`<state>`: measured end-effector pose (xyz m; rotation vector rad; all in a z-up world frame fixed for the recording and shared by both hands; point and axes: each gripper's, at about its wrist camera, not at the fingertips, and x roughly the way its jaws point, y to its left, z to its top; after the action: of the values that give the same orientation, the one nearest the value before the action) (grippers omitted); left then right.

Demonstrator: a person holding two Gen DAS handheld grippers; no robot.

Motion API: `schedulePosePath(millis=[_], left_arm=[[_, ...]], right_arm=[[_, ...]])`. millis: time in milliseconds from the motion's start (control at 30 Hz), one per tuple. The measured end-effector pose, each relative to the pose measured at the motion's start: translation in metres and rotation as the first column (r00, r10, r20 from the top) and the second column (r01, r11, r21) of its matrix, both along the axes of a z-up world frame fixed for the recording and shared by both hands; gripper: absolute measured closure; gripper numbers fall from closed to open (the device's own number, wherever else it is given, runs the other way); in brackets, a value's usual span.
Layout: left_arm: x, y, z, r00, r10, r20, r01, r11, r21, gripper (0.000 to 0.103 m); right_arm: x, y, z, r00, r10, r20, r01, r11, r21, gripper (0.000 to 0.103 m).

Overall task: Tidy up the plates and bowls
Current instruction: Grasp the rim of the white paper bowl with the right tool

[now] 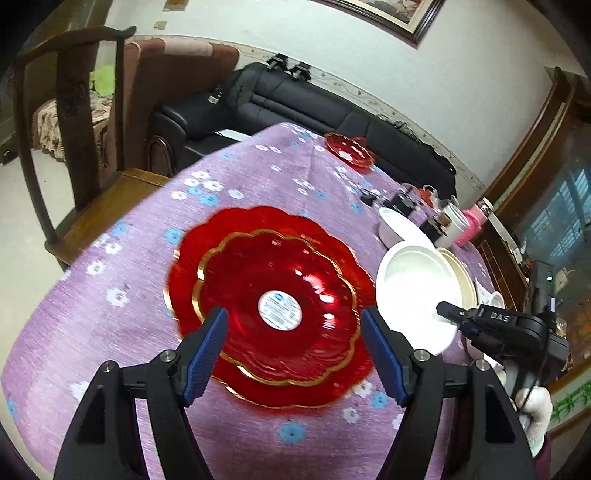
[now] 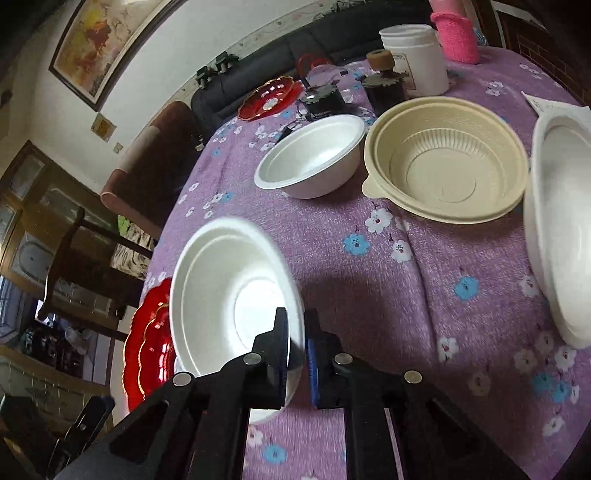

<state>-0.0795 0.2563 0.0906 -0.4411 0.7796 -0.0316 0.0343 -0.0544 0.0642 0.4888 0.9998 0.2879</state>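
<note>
Two stacked red glass plates [image 1: 273, 306] with gold rims lie on the purple flowered tablecloth [image 1: 147, 266]. My left gripper [image 1: 295, 350] is open and empty, hovering just above their near edge. My right gripper [image 2: 297, 343] is shut on the rim of a white bowl [image 2: 229, 295] and holds it tilted above the table, right of the red plates [image 2: 147, 347]. The held bowl [image 1: 417, 291] and right gripper [image 1: 454, 314] also show in the left wrist view. A second white bowl [image 2: 314, 155], a beige ribbed bowl [image 2: 443, 162] and another white bowl [image 2: 561, 229] sit further on.
A small red plate [image 1: 349, 149] lies at the far table edge. Jars [image 2: 384, 85], a white tub [image 2: 413, 59] and a pink thing [image 2: 456, 33] stand at the back. A wooden chair [image 1: 70, 147] stands left of the table, a black sofa [image 1: 295, 103] behind it.
</note>
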Motion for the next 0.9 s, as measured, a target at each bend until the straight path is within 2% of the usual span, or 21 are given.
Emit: schedulePosePath(millis=[100,267,367,433,567,600,700,800,900], left_arm=[[0.006,-0.008,-0.006,1.0,-0.009,-0.022,0.008,1.0,-0.004,0.03],[0.012,-0.013,-0.012,0.999,-0.036,-0.033,0.034,0.997,-0.062,0.03],[0.017,-0.006,-0.009,1.0,0.011,-0.028,-0.012,0.999,-0.031,0.031],[0.02,0.005,-0.009,0.999,0.024,-0.033,-0.025,0.999,-0.04,0.032],[0.019,0.035,-0.013,0.997,0.066,-0.041,-0.07,0.989,-0.127,0.033],[0.017,0.047,-0.015,0.997,0.08,-0.023,-0.082,0.98,-0.181,0.033],[0.015,0.068,-0.019,0.994,0.107,0.0,-0.103,0.958,-0.267,0.028],[0.017,0.076,-0.019,0.995,0.098,0.029,-0.085,0.952,-0.293,0.026],[0.016,0.07,-0.012,0.994,0.084,0.072,-0.062,0.962,-0.268,0.025]], right_arm=[[-0.01,0.004,0.01,0.999,0.031,0.014,-0.031,0.999,0.021,0.095],[-0.024,0.024,0.023,0.994,0.102,0.036,-0.104,0.992,0.07,0.095],[-0.026,0.045,0.028,0.99,0.131,0.047,-0.133,0.991,0.033,0.094],[-0.022,0.056,0.028,0.988,0.146,0.041,-0.148,0.989,0.03,0.094],[-0.016,0.08,0.025,0.984,0.173,0.033,-0.174,0.984,0.033,0.094],[-0.014,0.085,0.025,0.983,0.18,0.028,-0.182,0.983,0.042,0.094],[-0.01,0.093,0.024,0.981,0.19,0.025,-0.191,0.98,0.055,0.094],[-0.01,0.098,0.023,0.98,0.196,0.021,-0.197,0.98,0.042,0.094],[-0.009,0.094,0.022,0.983,0.185,0.017,-0.186,0.982,0.044,0.094]])
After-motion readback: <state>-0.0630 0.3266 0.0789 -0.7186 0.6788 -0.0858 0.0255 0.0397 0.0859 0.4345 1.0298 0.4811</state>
